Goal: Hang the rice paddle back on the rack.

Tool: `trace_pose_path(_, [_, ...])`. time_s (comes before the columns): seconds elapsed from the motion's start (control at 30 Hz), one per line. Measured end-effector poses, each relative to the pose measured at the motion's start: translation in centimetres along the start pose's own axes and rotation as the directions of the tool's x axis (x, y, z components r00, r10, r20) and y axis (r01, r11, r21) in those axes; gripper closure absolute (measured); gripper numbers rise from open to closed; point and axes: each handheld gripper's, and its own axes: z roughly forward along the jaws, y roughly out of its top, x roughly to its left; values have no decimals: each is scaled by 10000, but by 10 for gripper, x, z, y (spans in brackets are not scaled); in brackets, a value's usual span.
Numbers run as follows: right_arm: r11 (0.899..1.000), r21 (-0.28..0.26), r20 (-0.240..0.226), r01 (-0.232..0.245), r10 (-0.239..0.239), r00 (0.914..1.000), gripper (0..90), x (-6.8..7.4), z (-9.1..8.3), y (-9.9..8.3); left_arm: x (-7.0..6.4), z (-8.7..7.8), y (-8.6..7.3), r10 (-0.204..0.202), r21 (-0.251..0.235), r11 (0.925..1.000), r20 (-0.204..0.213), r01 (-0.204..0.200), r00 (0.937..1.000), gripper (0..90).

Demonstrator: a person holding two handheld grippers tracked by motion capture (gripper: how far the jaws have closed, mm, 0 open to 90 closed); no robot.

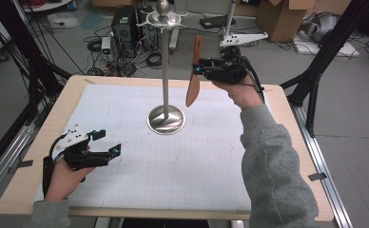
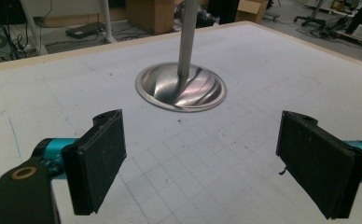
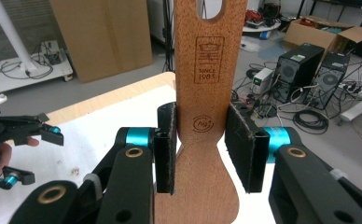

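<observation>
A wooden spatula [image 1: 194, 78] hangs upright in the air to the right of a metal stand's pole [image 1: 165, 66], blade down and handle hole up. My right gripper [image 1: 199, 70] is shut on the spatula [image 3: 206, 116] at its neck, with the pads [image 3: 166, 147] pressing both edges. The stand has a round shiny base [image 1: 166, 119] on the mat and a hook ring [image 1: 162, 20] at its top. My left gripper [image 1: 110, 140] rests low at the table's left front, open with nothing between its pads [image 2: 100, 156]. The stand base [image 2: 181, 87] lies ahead of it.
A white gridded mat [image 1: 173, 156] covers the wooden table [image 1: 35, 142]. Computer towers [image 1: 123, 23], cables and cardboard boxes [image 1: 282, 16] stand on the floor beyond the far edge. Black frame legs [image 1: 323, 52] rise at the right.
</observation>
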Motion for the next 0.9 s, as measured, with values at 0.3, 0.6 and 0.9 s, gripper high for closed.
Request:
trace_pose_path(0.3, [9999, -117, -114, 64, -66, 9999, 648, -5, 3, 10, 4, -2, -2, -124, 33, 9999, -75, 124, 9999, 160])
trace_pose_path(0.6, [9997, -184, 154, 155, -152, 9998, 648, -5, 5, 18, 5, -5, -1, -92, -41, 9999, -111, 92, 9999, 160])
trace_pose_path(0.9, [9992, -397, 85, 21, -18, 10000, 648, -5, 11, 22, 5, -4, -2, -125, 23, 9999, -44, 126, 9999, 161])
